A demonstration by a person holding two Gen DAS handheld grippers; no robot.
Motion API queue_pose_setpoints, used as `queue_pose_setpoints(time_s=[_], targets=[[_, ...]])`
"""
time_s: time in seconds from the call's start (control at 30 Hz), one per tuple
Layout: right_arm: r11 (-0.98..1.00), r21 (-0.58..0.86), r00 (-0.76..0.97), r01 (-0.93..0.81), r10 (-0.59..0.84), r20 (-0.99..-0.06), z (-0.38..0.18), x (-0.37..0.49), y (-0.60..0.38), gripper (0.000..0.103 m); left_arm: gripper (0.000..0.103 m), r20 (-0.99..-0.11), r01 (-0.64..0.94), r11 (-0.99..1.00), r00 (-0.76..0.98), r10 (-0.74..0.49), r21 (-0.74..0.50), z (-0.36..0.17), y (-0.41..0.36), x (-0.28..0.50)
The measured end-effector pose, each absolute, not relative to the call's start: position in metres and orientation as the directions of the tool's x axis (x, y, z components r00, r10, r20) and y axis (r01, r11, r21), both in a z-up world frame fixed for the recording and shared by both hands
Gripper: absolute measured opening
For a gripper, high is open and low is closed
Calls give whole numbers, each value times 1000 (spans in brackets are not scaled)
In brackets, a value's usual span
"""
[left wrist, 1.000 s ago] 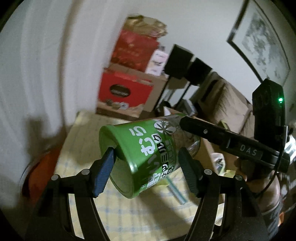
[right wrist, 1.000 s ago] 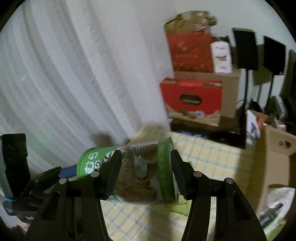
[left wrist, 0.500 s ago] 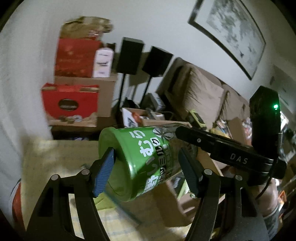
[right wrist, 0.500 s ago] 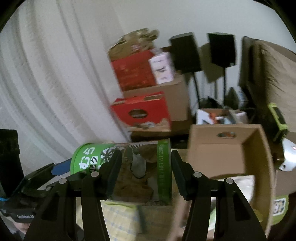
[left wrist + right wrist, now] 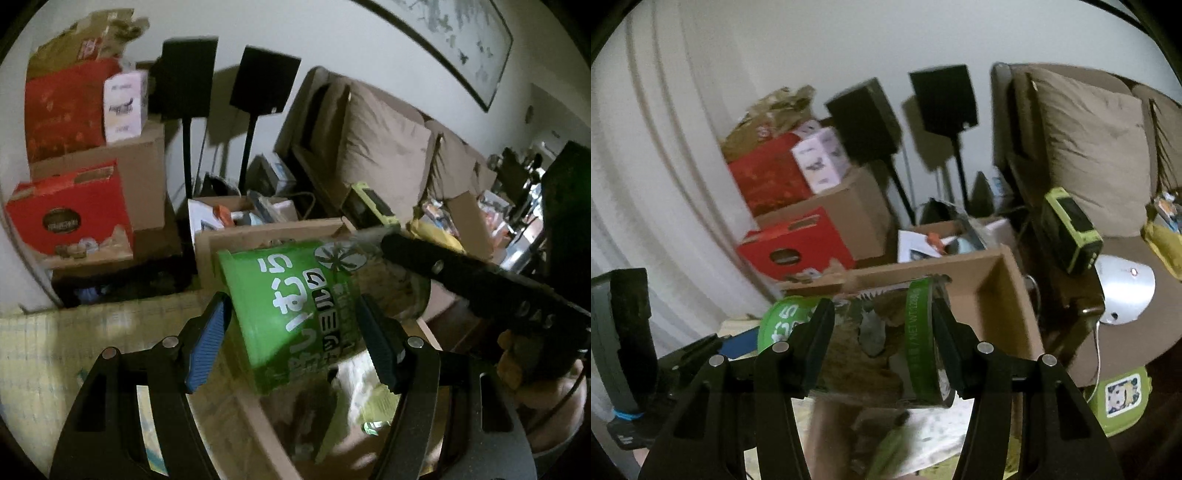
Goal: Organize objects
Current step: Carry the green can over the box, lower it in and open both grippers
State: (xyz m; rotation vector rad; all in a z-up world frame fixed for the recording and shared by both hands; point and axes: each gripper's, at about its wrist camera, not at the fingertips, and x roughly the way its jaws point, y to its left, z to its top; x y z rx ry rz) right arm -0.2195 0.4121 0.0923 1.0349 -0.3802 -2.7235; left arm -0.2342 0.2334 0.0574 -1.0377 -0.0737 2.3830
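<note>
Green snack canister held sideways above an open cardboard box, left claw gripping its green base end, right claw clamping its clear, green-banded end.

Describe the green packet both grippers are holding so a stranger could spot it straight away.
Find the open brown cardboard box before the beige sofa. Over its near edge hangs a green plastic snack packet, gripped by the left gripper and right gripper. Only it bears big white Japanese lettering and a clear window.
</note>
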Motion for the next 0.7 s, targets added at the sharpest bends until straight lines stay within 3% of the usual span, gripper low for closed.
queue_pose_setpoints(time_s=[0.33, 0.7], targets=[[-893, 450, -729, -21, -295, -618, 37, -251, 457, 56, 66, -698, -498, -853, -554, 454, -160, 51, 273, -245], [-919, 392, -698, -50, -249, -672, 28, -275, 462, 55, 66, -754, -484, -862, -507, 418, -152, 26, 283, -266]])
